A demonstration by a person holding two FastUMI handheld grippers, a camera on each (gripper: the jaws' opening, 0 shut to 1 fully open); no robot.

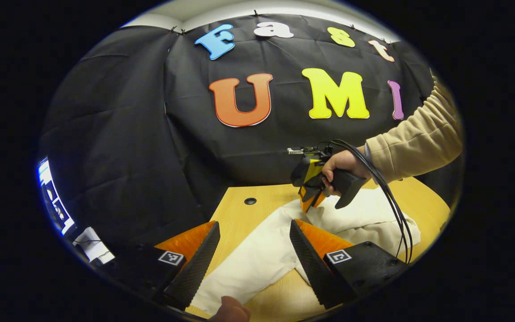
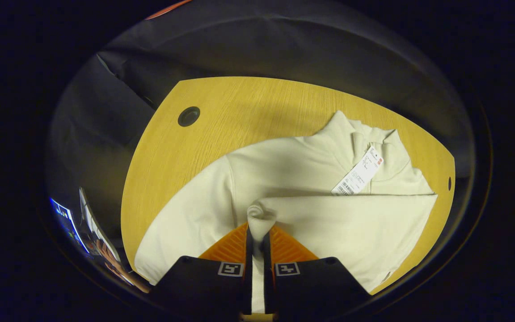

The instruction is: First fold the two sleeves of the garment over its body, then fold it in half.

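The left gripper view sits low over the table's point(image 1: 239, 214) near edge, facing level across it toward the booth's wall, the right gripper point(image 1: 307, 201) farther off; the right gripper view looks steeply down from close above the garment point(image 2: 311, 179), the tabletop point(image 2: 239, 116) beyond; both views share the garment point(image 1: 257, 255), the wooden top and its round hole point(image 1: 250, 201) point(image 2: 188, 116).
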